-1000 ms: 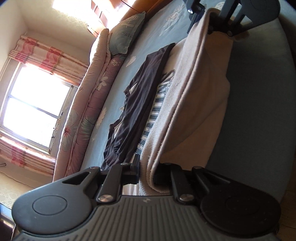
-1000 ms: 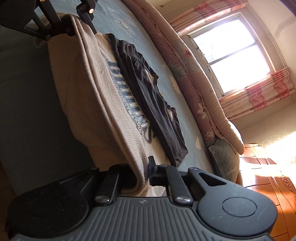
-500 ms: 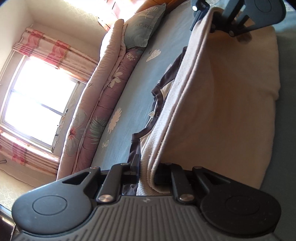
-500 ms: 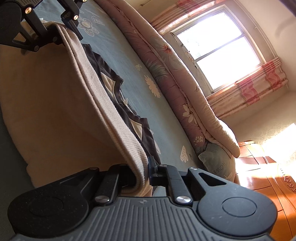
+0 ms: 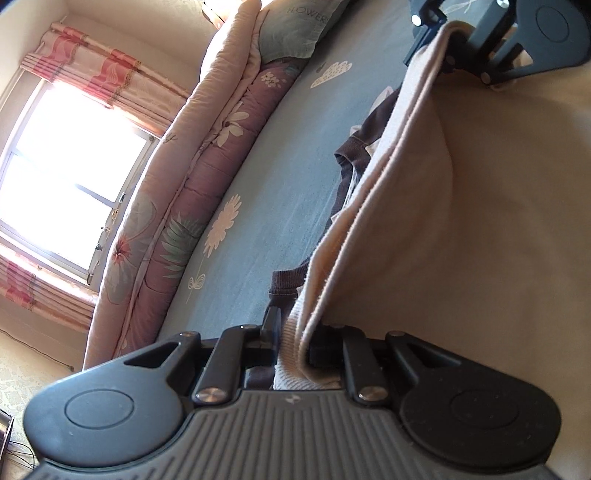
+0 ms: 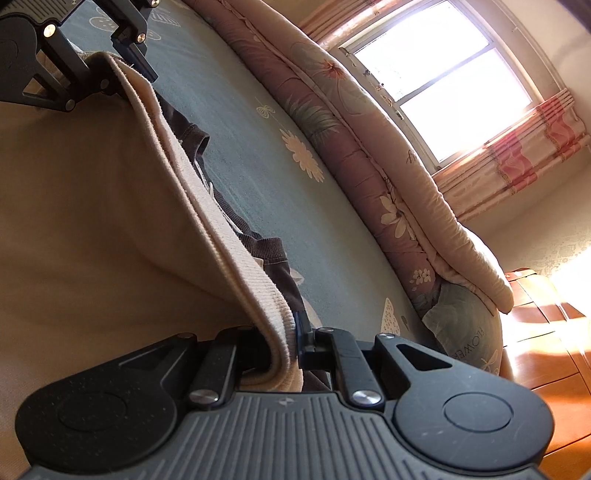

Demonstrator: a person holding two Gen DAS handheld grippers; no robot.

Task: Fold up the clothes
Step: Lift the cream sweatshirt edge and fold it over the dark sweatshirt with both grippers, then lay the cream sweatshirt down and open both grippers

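- Item: cream sweater (image 5: 480,221), ribbed hem uppermost, held taut between two grippers above the blue floral bedsheet (image 5: 266,177).
- Left gripper (image 5: 295,343): clenched on one end of the hem; cloth fills the gap between its jaws.
- Right gripper (image 6: 284,343): clamped on the other end of the same hem (each claw also shows at the far corner of the other's view, gripping likewise).
- Position: the hem runs as a straight edge between the two claws; the body of the sweater spreads below and to one side, covering most of what lies under it.
- Beneath: a dark brown garment (image 5: 354,162), only its edge and a cuff peeking out past the hem.
- Surroundings: rolled floral quilt (image 5: 177,206) along the far side of the bed, a pillow (image 5: 295,29), a curtained window (image 6: 443,81), a wooden cabinet (image 6: 546,332).
- Progress, as judged: a fold appears in hand, with the hem being carried over the body. The hem is not yet set down or released; further folds, and the dark garment, likely remain.
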